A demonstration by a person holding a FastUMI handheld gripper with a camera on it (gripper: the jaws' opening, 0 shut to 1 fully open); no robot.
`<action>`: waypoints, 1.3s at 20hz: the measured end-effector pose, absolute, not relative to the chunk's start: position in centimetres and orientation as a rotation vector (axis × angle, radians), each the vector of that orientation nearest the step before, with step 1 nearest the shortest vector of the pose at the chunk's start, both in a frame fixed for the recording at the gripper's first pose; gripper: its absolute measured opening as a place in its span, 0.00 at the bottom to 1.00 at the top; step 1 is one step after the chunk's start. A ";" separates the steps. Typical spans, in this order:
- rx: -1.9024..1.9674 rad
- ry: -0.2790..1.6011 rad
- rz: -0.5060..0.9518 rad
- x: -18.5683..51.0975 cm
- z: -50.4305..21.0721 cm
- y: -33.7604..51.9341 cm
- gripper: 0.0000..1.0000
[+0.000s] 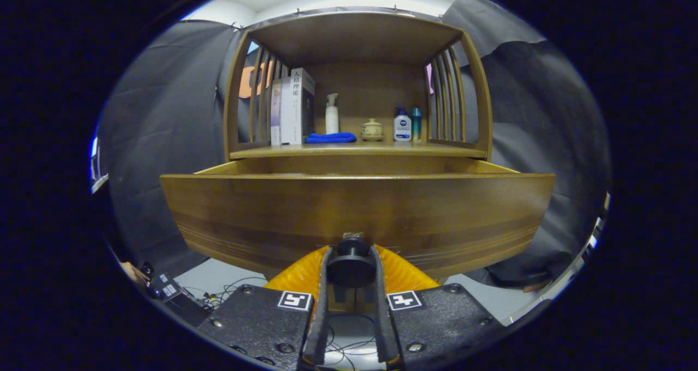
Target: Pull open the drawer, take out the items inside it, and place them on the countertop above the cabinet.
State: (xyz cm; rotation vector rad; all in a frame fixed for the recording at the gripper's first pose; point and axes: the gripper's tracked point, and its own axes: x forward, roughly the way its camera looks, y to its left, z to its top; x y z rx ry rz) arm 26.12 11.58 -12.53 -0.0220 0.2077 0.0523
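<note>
The wooden drawer [357, 207] stands pulled out from the cabinet, its front panel facing me and its inside hidden behind that panel. A round dark knob [351, 262] sits low on the drawer front. My gripper [351, 264] is shut on this knob, one finger pressing each side of it. Above the drawer lies the countertop [357, 150], a wooden shelf with slatted sides.
On the countertop stand books [294, 108], a white spray bottle [332, 114], a folded blue cloth [331, 137], a small lidded jar [371, 129] and two bottles [408, 124]. Cables and a small device [169, 292] lie on the floor below to the left.
</note>
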 end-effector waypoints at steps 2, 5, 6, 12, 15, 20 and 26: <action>-0.021 0.212 0.053 26.1 -12.6 11.6 0.37; -0.023 0.216 0.050 26.2 -12.6 11.6 0.37; -0.026 0.217 0.048 26.2 -12.7 11.5 0.37; -0.030 0.210 0.049 26.2 -12.5 11.5 0.37; -0.053 0.203 0.045 26.2 -12.7 11.4 0.37; -0.053 0.140 0.028 25.8 -10.5 9.8 0.59; 0.014 0.060 0.019 24.1 -1.4 6.8 0.92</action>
